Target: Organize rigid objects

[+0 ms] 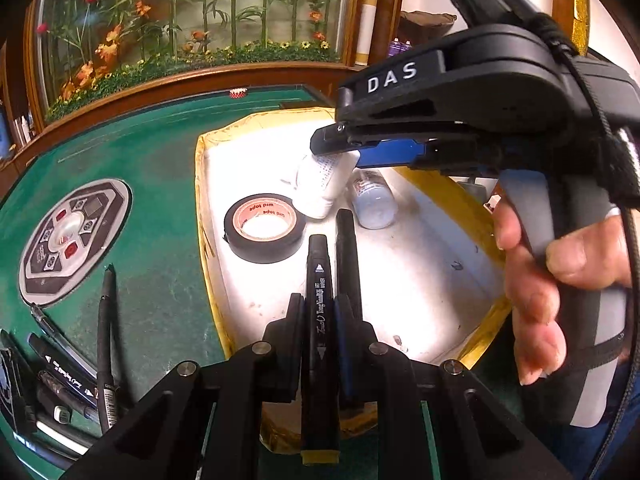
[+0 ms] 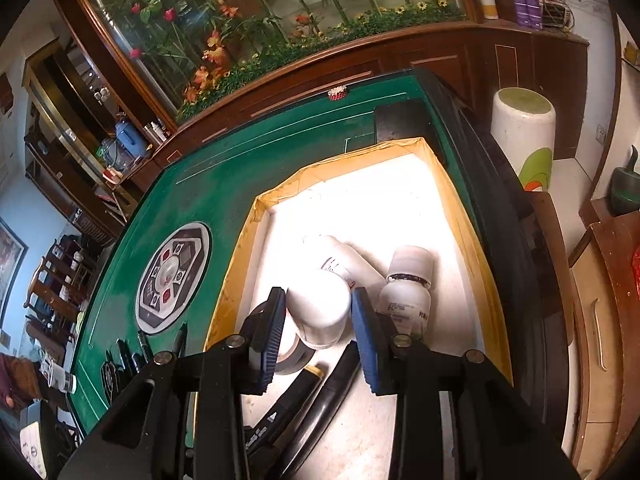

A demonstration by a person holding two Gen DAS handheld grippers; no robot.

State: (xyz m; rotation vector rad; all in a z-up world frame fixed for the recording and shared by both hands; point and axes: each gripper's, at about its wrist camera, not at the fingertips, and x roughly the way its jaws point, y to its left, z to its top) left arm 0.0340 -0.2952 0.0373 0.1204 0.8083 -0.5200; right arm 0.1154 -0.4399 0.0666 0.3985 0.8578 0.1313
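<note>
On the green felt tabletop [image 1: 152, 184], at its near left edge, loose black pens [image 1: 106, 344] are waiting. Your left gripper [image 1: 320, 320] is clenching a black art marker [image 1: 319, 320] over the white yellow-rimmed tray [image 1: 420, 280], long axis pointing away toward the black tape roll [image 1: 264, 232]; lower and release it beside the other marker. Your right gripper [image 2: 320, 320] is grasping a white plastic bottle [image 2: 318, 308] above the tray's middle.
</note>
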